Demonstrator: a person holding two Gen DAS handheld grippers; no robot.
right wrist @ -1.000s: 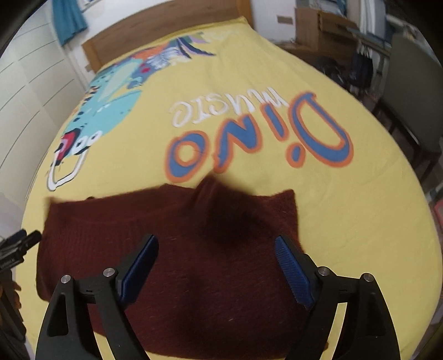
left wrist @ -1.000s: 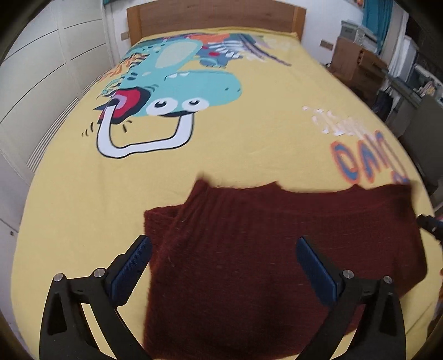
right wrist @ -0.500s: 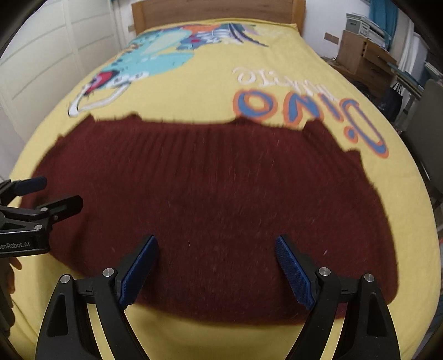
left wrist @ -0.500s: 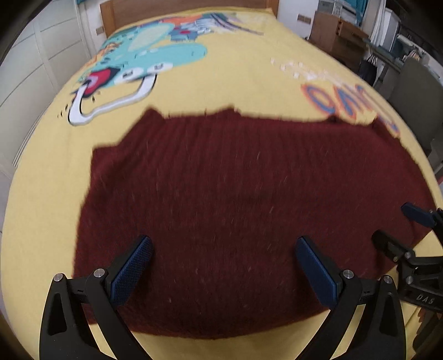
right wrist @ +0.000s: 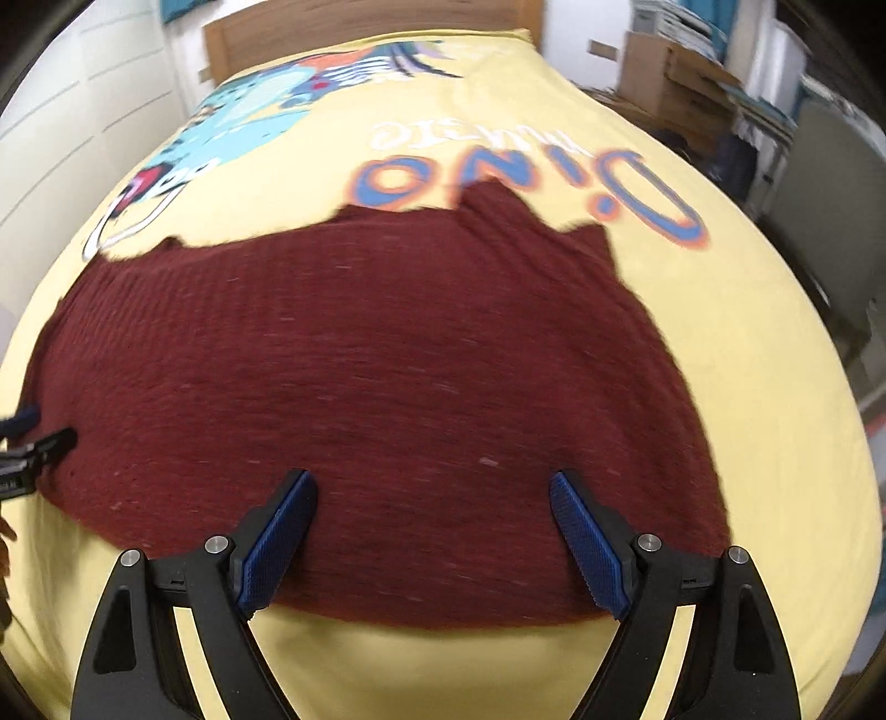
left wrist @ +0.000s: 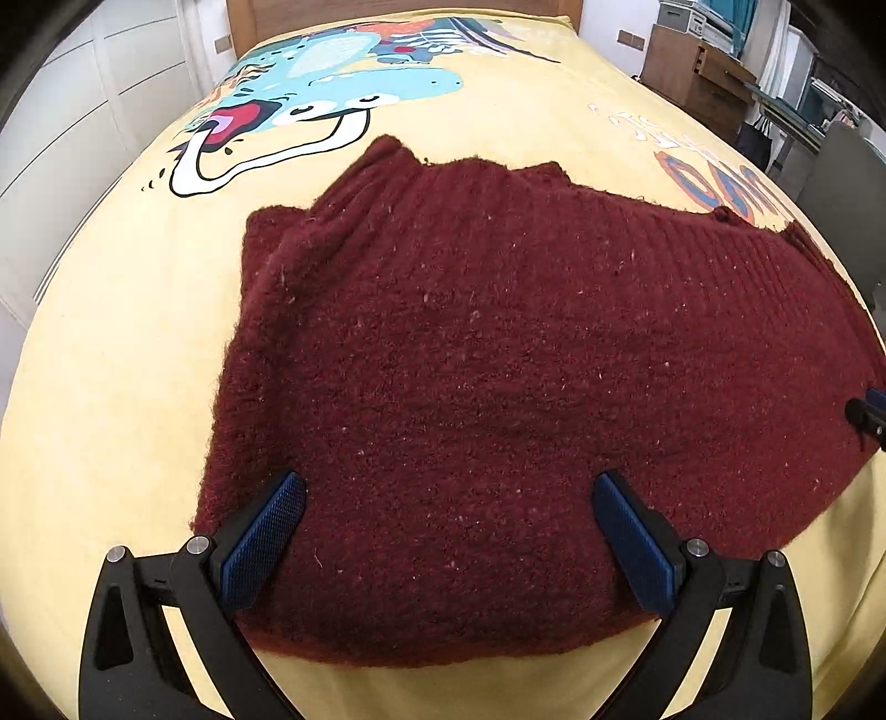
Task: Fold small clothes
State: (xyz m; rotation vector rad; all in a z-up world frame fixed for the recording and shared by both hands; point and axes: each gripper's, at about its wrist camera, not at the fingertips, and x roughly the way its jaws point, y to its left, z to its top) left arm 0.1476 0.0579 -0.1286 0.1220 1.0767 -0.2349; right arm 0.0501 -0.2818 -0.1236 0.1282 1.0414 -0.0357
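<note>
A dark red knitted garment [left wrist: 498,387] lies spread on the yellow bedspread [left wrist: 111,360], its left part folded over in a thicker layer. My left gripper [left wrist: 448,487] hangs open over the garment's near left part, blue pads wide apart, nothing between them. In the right wrist view the same garment [right wrist: 360,360] fills the middle, and my right gripper [right wrist: 432,482] stands open above its near edge. The right gripper's tip [left wrist: 869,412] shows at the right border of the left view; the left gripper's tip [right wrist: 33,443] shows at the left border of the right view.
The bedspread carries a cartoon dinosaur print [left wrist: 310,105] and the blue lettering [right wrist: 526,177]. A wooden headboard [right wrist: 360,27] stands at the far end. White cupboard doors [left wrist: 66,138] line the left side. Wooden drawers [left wrist: 698,83] and boxes [right wrist: 675,72] crowd the right.
Both grippers have come down closer to the garment, which now fills more of each view. Both stayed open.
</note>
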